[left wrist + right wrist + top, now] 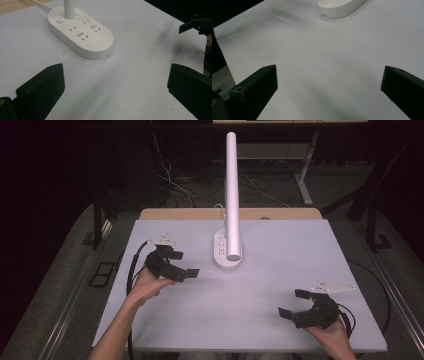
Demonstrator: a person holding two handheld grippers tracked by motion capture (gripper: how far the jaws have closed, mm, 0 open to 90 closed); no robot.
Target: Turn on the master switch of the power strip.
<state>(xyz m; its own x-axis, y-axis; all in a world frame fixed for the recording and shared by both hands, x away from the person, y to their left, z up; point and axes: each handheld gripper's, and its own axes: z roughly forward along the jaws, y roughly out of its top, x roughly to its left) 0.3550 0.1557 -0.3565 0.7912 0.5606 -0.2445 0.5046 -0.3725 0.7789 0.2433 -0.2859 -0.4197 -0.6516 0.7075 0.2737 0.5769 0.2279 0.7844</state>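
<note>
Both grippers gape wide and hold nothing: the left gripper point(181, 263) sits just beside the white socket base point(227, 252), the right gripper point(295, 303) well apart from it.

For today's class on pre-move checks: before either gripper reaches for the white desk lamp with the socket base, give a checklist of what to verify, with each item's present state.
1. Left gripper jaws open: ok, wide apart and holding nothing.
2. Right gripper jaws open: ok, holding nothing.
3. Lamp base unobstructed: ok, bare table lies between it and both grippers.
4. Lamp stands on its base, arm raised: ok.
5. Sockets on base free of plugs: ok, seen in the left gripper view.
6. Lamp's cord slack enough for moving: cannot tell, it leaves the frame.
</note>
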